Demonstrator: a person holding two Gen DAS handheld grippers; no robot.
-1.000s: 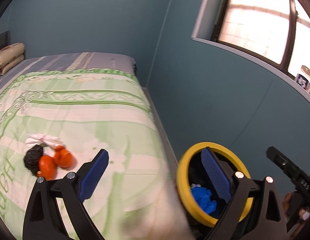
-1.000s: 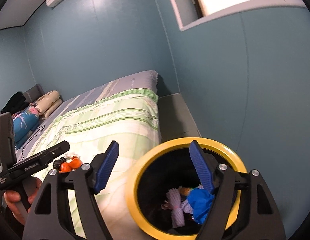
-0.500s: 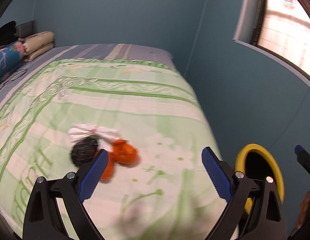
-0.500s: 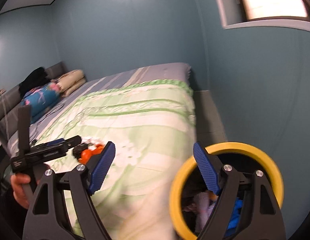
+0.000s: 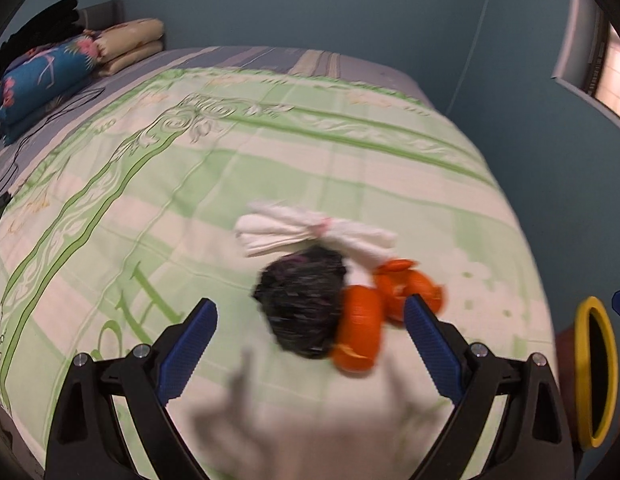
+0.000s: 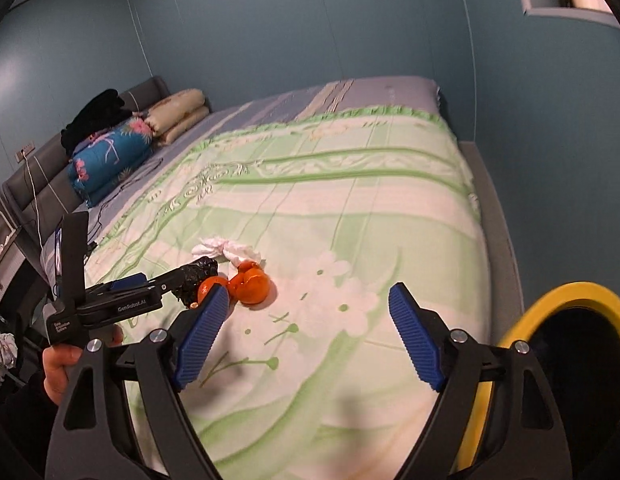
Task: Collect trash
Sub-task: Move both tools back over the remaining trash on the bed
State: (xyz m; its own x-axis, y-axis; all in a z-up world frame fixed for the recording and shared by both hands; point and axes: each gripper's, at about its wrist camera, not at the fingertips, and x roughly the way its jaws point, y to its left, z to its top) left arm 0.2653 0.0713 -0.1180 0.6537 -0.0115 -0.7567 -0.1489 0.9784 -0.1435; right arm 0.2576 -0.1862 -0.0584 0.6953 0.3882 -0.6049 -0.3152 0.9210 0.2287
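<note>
trash pile (image 5: 310, 304) motion-blurred; yellow-rimmed bin (image 6: 565, 360) cut off by right edge

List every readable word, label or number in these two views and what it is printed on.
"GenRobot.AI": white print on the side of the left tongs, seen from the right wrist view.
Two short lines of white print on that tool's handle: too small to read reliably.
Large green letters woven into the bedspread: cut off and blurred, unreadable.

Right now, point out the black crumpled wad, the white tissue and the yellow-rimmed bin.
black crumpled wad (image 5: 302, 304), left wrist view, middle of the wad.
white tissue (image 5: 286, 232), left wrist view, its wider left half.
yellow-rimmed bin (image 6: 565, 294), right wrist view, top of the rim.
</note>
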